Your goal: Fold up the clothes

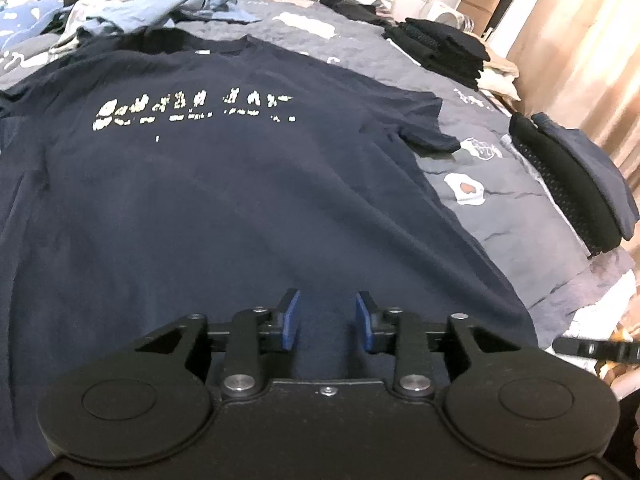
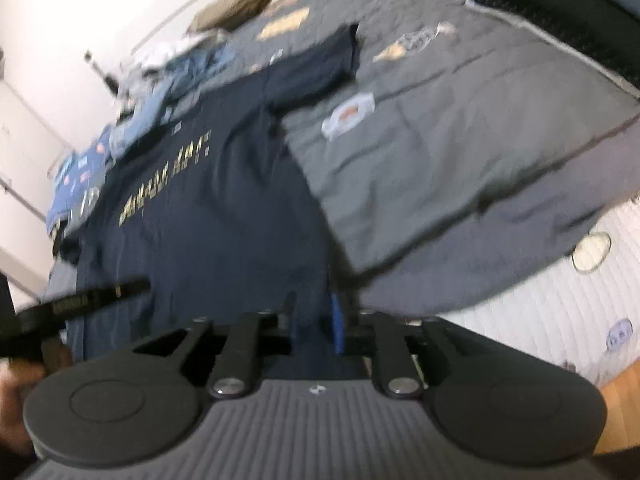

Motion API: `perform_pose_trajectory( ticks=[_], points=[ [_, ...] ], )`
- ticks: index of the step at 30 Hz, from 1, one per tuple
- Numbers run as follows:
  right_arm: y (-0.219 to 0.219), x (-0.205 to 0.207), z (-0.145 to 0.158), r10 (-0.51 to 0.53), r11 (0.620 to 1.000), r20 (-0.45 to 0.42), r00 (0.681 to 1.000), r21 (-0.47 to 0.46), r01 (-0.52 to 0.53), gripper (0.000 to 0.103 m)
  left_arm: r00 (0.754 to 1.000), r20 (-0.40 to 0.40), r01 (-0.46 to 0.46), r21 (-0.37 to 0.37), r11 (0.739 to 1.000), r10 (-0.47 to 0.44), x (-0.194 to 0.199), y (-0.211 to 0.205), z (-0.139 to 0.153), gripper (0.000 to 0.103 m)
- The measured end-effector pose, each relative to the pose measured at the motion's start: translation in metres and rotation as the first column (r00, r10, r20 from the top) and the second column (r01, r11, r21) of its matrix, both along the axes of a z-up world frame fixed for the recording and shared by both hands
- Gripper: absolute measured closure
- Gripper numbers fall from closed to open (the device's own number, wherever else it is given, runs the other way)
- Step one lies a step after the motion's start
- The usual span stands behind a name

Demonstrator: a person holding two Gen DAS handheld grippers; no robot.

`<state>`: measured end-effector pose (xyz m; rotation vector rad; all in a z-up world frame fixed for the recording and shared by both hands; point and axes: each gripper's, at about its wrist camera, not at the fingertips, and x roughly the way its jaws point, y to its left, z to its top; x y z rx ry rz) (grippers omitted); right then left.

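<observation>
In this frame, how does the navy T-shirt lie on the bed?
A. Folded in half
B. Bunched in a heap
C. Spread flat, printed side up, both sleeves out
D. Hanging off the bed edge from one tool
C: the navy T-shirt lies spread flat on the grey quilt, its cracked pale print facing up and its sleeves extended, while the left tool is open over the hem.

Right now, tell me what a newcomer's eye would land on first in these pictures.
First the navy T-shirt, spread flat across the grey quilt with its cracked pale lettering facing up. Next, the left gripper open over the shirt's near hem. Then the stack of folded dark clothes at the bed's far right, and the rumpled pile of light blue clothes beyond the collar.
</observation>
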<state>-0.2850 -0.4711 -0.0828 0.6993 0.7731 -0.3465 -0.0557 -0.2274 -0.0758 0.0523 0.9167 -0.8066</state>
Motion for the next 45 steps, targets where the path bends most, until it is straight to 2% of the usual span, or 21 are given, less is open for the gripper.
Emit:
perform_pose_trajectory(
  ticks=[2,5,8,12,15,18,20,22,26,28,31,35,39,41,45],
  points=[
    [0.005,-0.004,-0.002,0.018,1.000,-0.018,1.000,0.020,-0.018,0.070,1.000,-0.002,-0.002,-0.006,1.000,0.002,0.000,0.002,0.001,0.068],
    [0.011,-0.010,-0.006,0.042,0.997,-0.041,0.998,0.060,-0.040,0.068,1.000,-0.007,-0.008,-0.010,1.000,0.008,0.000,0.004,0.003,0.067],
    [0.017,-0.014,-0.008,0.056,0.997,-0.062,0.996,0.058,-0.052,0.066,1.000,-0.025,0.012,-0.025,1.000,-0.013,-0.004,0.005,0.006,0.067],
    [0.020,-0.017,-0.015,0.062,0.995,-0.080,0.995,0.077,-0.056,0.066,0.993,-0.051,0.109,-0.041,0.993,-0.111,-0.023,0.001,0.014,0.066],
    [0.023,-0.018,-0.025,0.056,0.995,-0.093,0.994,0.089,-0.048,0.066,0.971,-0.073,0.224,-0.048,0.973,-0.227,-0.044,-0.004,0.018,0.062],
    [0.025,-0.018,-0.036,0.051,0.994,-0.105,0.993,0.100,-0.040,0.066,0.953,-0.042,0.299,-0.032,0.954,-0.300,-0.063,-0.009,0.019,0.056],
    [0.024,-0.023,-0.041,0.025,0.992,-0.070,0.997,0.126,-0.016,0.071,0.944,-0.023,0.328,-0.019,0.944,-0.329,-0.070,-0.012,0.018,0.053],
    [0.018,-0.027,-0.044,-0.009,0.987,-0.060,0.998,0.161,0.019,0.098,0.946,-0.010,0.324,-0.007,0.946,-0.324,-0.069,-0.011,0.016,0.052],
    [0.006,-0.044,-0.029,-0.093,0.975,0.036,0.995,0.204,0.084,0.100,0.963,-0.030,0.266,-0.012,0.964,-0.266,-0.055,-0.006,0.016,0.052],
    [0.000,-0.053,-0.014,-0.132,0.974,0.087,0.988,0.198,0.112,0.100,0.968,-0.029,0.247,-0.018,0.969,-0.248,-0.051,-0.003,0.018,0.052],
    [-0.008,-0.062,0.010,-0.143,0.980,0.113,0.983,0.156,0.125,0.100,0.970,-0.029,0.239,-0.029,0.971,-0.240,-0.047,0.000,0.021,0.052],
    [-0.003,-0.047,0.004,-0.033,0.993,-0.043,0.999,0.115,0.038,0.100,0.970,-0.026,0.242,-0.032,0.970,-0.243,-0.048,-0.001,0.023,0.052],
    [0.013,-0.028,-0.016,0.082,0.994,-0.230,0.970,0.089,-0.063,0.099,0.971,-0.019,0.240,-0.028,0.970,-0.240,-0.047,-0.001,0.024,0.052],
    [0.016,-0.027,-0.017,0.078,0.996,-0.244,0.967,0.064,-0.064,0.099,0.972,-0.012,0.232,-0.031,0.972,-0.233,-0.046,0.002,0.026,0.052],
    [0.007,-0.035,0.005,0.003,1.000,-0.181,0.983,0.016,0.000,0.097,0.980,0.008,0.198,-0.031,0.980,-0.198,-0.038,0.011,0.029,0.050]
  ],
)
